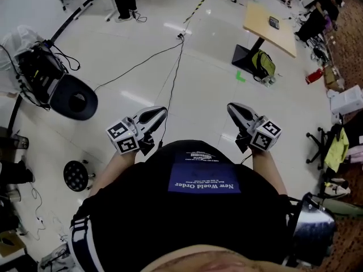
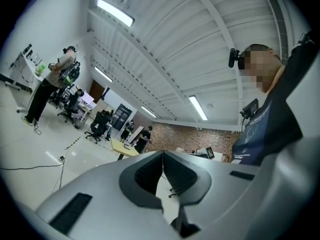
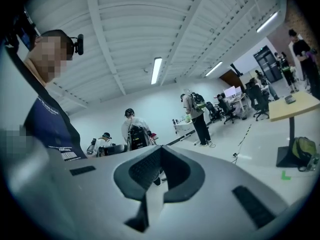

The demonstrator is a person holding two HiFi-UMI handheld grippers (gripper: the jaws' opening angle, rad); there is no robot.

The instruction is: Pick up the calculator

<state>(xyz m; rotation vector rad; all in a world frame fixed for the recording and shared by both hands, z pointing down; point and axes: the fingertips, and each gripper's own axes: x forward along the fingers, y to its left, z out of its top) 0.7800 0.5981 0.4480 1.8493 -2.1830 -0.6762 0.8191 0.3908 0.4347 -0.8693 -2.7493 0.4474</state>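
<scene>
Calculator [image 1: 274,22] lies flat on a wooden tabletop [image 1: 258,13] far across the room, well apart from both grippers. The left gripper [image 1: 163,110] is clenched on nothing, its jaws pressed together. The right gripper [image 1: 231,106] is likewise closed and empty, and both sit just in front of the person's torso. Ahead, a black cable [image 1: 173,78] trails over the pale floor [image 1: 210,84], and a green bag [image 1: 263,64] sits against the table's base. The calculator looks small, light, rigid and thin, probably slick plastic; pinching across its long edges seems best, with the jaws opened first. It lies near one edge of the tabletop, with bare wood around it for a low approach
</scene>
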